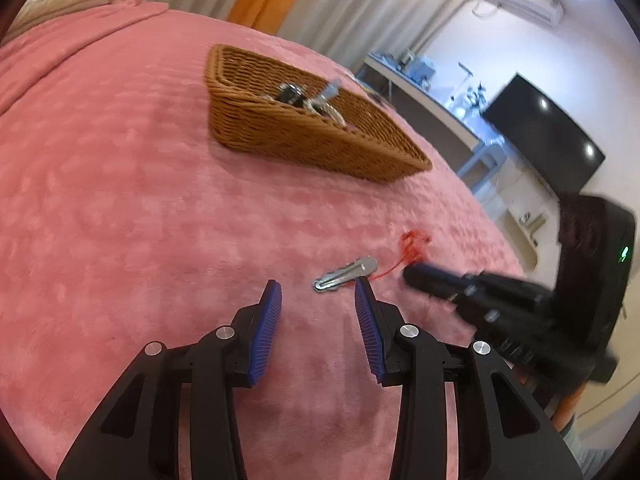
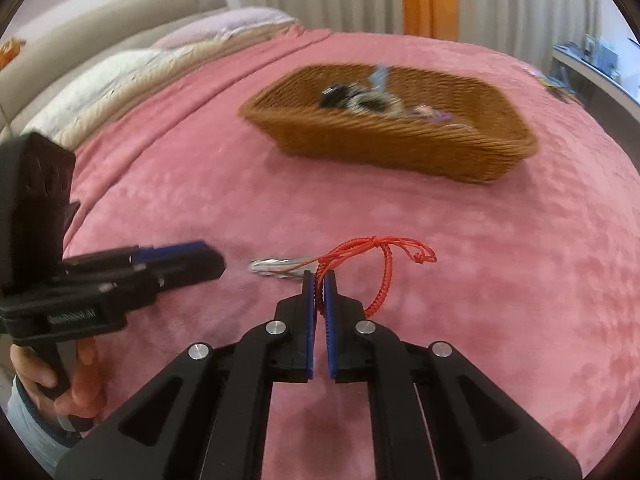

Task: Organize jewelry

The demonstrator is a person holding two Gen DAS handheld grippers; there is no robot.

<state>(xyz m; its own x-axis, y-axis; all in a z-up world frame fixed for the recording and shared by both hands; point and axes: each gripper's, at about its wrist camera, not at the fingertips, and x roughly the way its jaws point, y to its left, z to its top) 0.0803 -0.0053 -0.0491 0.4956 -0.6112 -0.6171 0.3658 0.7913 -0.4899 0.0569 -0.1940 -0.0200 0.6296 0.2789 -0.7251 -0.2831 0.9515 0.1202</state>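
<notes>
A brown wicker basket (image 1: 280, 136) (image 2: 400, 148) sits on the pink blanket and holds several jewelry pieces (image 1: 308, 98) (image 2: 360, 98). A silver hair clip (image 1: 346, 274) (image 2: 276, 268) lies on the blanket just beyond my left gripper (image 1: 318, 286), which is open and empty. My right gripper (image 2: 319, 278) (image 1: 416, 272) is shut on a red braided cord bracelet (image 2: 372, 252) (image 1: 412, 246), whose loops trail to the right of the fingers over the blanket.
The pink blanket (image 1: 120, 200) covers a bed with pillows (image 2: 120, 68) at its head. Beyond the bed's edge stand a desk (image 1: 420, 84), a dark TV screen (image 1: 544, 136) and curtains (image 2: 500, 0).
</notes>
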